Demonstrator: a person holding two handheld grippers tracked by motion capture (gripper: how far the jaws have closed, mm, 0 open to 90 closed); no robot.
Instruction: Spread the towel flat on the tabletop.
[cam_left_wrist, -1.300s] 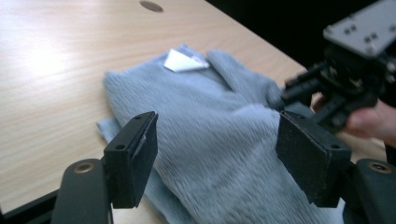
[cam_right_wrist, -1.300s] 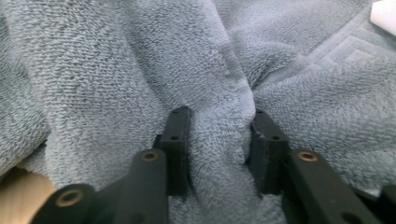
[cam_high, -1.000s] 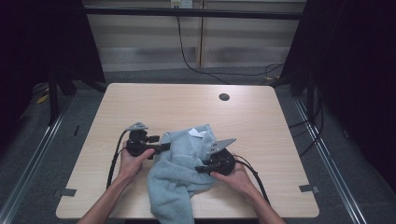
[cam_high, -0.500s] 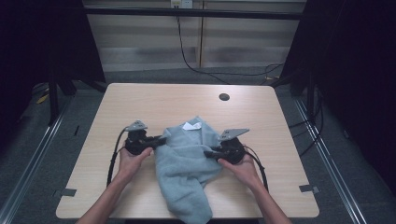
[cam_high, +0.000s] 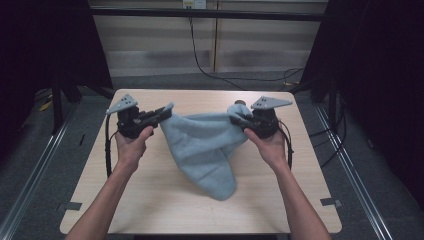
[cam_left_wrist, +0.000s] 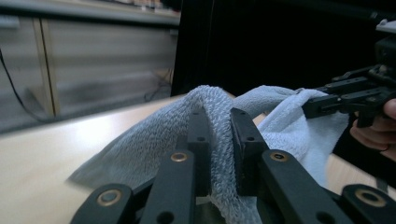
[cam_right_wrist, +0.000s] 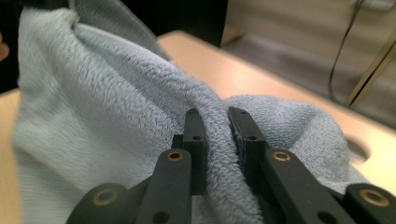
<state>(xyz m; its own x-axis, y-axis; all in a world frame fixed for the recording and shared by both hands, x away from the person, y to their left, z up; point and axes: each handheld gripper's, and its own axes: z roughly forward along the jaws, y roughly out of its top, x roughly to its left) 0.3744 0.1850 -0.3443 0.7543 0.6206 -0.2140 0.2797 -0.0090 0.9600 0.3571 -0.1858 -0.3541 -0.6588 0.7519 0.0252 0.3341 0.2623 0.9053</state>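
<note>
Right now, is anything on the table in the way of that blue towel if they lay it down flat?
Nothing visible blocks it. The left gripper and right gripper each pinch a corner of the light blue towel, whose lower end droops onto the wooden table. The surface around it looks bare.

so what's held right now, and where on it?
The towel: left gripper pinches one top edge fold, right gripper the other.
</note>
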